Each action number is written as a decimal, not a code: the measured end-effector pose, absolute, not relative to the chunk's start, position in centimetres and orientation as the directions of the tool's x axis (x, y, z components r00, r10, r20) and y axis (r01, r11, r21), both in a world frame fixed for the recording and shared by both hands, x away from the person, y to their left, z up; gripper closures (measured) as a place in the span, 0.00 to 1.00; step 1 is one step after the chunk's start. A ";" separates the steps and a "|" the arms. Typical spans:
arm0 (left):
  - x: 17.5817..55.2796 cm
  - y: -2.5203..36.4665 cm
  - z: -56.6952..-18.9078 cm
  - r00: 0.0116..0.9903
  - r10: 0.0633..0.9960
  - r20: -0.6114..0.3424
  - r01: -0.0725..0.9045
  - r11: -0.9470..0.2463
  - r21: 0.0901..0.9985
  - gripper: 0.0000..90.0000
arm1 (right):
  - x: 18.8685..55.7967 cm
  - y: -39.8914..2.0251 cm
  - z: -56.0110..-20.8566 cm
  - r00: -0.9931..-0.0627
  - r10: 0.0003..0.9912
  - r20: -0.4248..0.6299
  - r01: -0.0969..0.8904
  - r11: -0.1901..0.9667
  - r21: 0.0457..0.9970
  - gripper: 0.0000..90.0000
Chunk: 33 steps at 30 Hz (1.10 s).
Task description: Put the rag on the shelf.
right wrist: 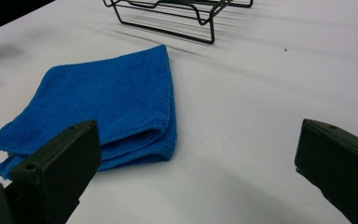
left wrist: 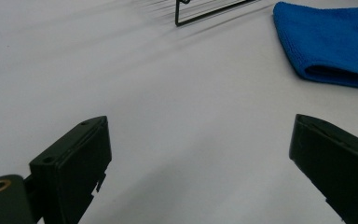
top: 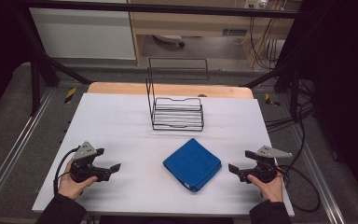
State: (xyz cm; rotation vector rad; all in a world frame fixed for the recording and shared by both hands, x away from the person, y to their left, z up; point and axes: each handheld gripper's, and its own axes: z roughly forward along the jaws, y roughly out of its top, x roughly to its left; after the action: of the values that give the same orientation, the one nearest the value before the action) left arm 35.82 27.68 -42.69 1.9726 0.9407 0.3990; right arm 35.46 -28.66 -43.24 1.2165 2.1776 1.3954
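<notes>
A folded blue cloth [top: 192, 163] lies on the white table [top: 121, 126], near the front middle. Behind it stands a black wire rack [top: 176, 111] with a tall back frame. My left gripper [top: 109, 161] rests low at the front left, held in a hand, jaws wide apart with nothing between them. My right gripper [top: 239, 161] sits at the front right, also open and empty, pointing toward the cloth. In the left gripper view the cloth [left wrist: 328, 44] lies at the upper right beyond the gripper [left wrist: 200, 163]. In the right gripper view the cloth [right wrist: 107, 100] lies left of the gripper [right wrist: 196, 172], with the rack [right wrist: 177, 14] farther off.
A wooden board edge [top: 168, 88] runs along the table's far side. Metal frame rails [top: 9, 158] flank the table. Cables [top: 303, 182] trail off the right side. Bare table surface spreads between the grippers and around the cloth.
</notes>
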 end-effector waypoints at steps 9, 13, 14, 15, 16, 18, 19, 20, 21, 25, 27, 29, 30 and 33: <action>35.8 27.5 -42.9 0.665 0.743 -0.078 0.463 -0.328 0.823 0.07 | 35.4 -28.8 -43.3 -0.606 0.772 0.192 0.498 0.180 0.849 0.01; 35.8 27.4 -42.8 0.667 0.741 -0.077 0.460 -0.329 0.825 0.07 | 35.5 -28.5 -43.4 -0.608 0.771 0.189 0.499 0.186 0.846 0.01; 35.8 27.3 -42.8 0.667 0.741 -0.076 0.460 -0.330 0.824 0.07 | 35.5 -28.4 -43.4 -0.609 0.772 0.182 0.501 0.196 0.843 0.01; 35.8 27.2 -42.8 0.665 0.743 -0.077 0.463 -0.329 0.823 0.07 | 35.5 -28.3 -43.4 -0.610 0.771 0.183 0.503 0.198 0.841 0.01; 35.8 27.2 -42.8 0.665 0.743 -0.075 0.463 -0.331 0.822 0.08 | 35.4 -28.3 -43.4 -0.611 0.770 0.184 0.503 0.199 0.841 0.01; 35.8 27.0 -42.8 0.664 0.743 -0.080 0.466 -0.327 0.822 0.08 | 35.4 -28.2 -43.5 -0.611 0.770 0.181 0.504 0.203 0.840 0.01; 35.8 26.9 -42.8 0.665 0.743 -0.076 0.465 -0.333 0.820 0.08 | 35.5 -28.1 -43.5 -0.615 0.769 0.173 0.500 0.211 0.840 0.01; 35.8 26.9 -42.8 0.665 0.743 -0.076 0.465 -0.333 0.820 0.08 | 35.5 -28.1 -43.5 -0.613 0.770 0.175 0.502 0.209 0.839 0.01; 35.8 26.8 -42.8 0.667 0.742 -0.072 0.463 -0.336 0.820 0.08 | 35.5 -28.0 -43.5 -0.613 0.770 0.177 0.506 0.210 0.837 0.01; 35.8 26.4 -42.8 0.665 0.743 -0.075 0.468 -0.336 0.817 0.09 | 35.5 -27.8 -43.5 -0.616 0.769 0.173 0.507 0.218 0.834 0.01; 35.9 26.1 -42.8 0.663 0.744 -0.077 0.472 -0.336 0.815 0.09 | 35.5 -27.7 -43.6 -0.619 0.767 0.167 0.503 0.224 0.835 0.01; 35.9 26.0 -42.7 0.663 0.744 -0.079 0.474 -0.336 0.814 0.09 | 35.5 -27.7 -43.6 -0.617 0.768 0.169 0.504 0.221 0.835 0.01; 36.0 25.7 -42.7 0.665 0.742 -0.084 0.477 -0.334 0.813 0.10 | 35.5 -27.6 -43.6 -0.619 0.768 0.164 0.503 0.227 0.834 0.01; 36.0 25.4 -42.6 0.664 0.743 -0.089 0.480 -0.332 0.812 0.11 | 35.5 -27.5 -43.6 -0.619 0.769 0.160 0.506 0.234 0.830 0.01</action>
State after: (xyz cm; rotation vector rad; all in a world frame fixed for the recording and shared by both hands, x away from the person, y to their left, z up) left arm 36.02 25.40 -42.59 1.9964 0.9492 0.3764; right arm 35.45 -27.51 -43.60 1.1898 2.2292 1.3308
